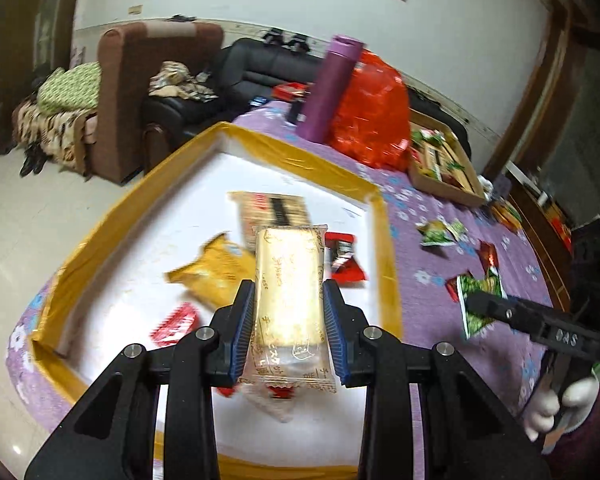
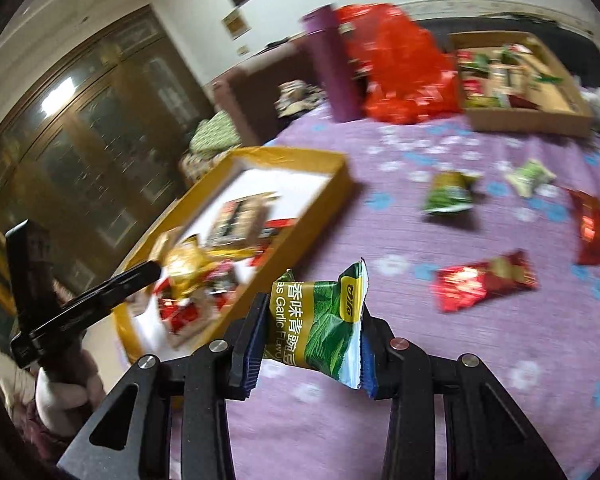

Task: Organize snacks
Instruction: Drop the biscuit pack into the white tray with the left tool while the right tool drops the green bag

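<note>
While left gripper (image 1: 289, 322) pinches gold wafer (image 1: 290, 284) | right gripper (image 2: 314, 344) pinches green packet (image 2: 320, 324) | purple flask (image 1: 330, 88) beyond

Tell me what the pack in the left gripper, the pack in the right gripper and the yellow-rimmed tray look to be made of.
Pale yellow pack: thin glossy plastic film, clear at its crimped end, with bright glare. Green pea pack: printed plastic film, shiny, with a crimped white seam. Yellow-rimmed tray: probably a white board or foam box; its edges seem wrapped in glossy yellow tape, which wrinkles and shines.
</note>
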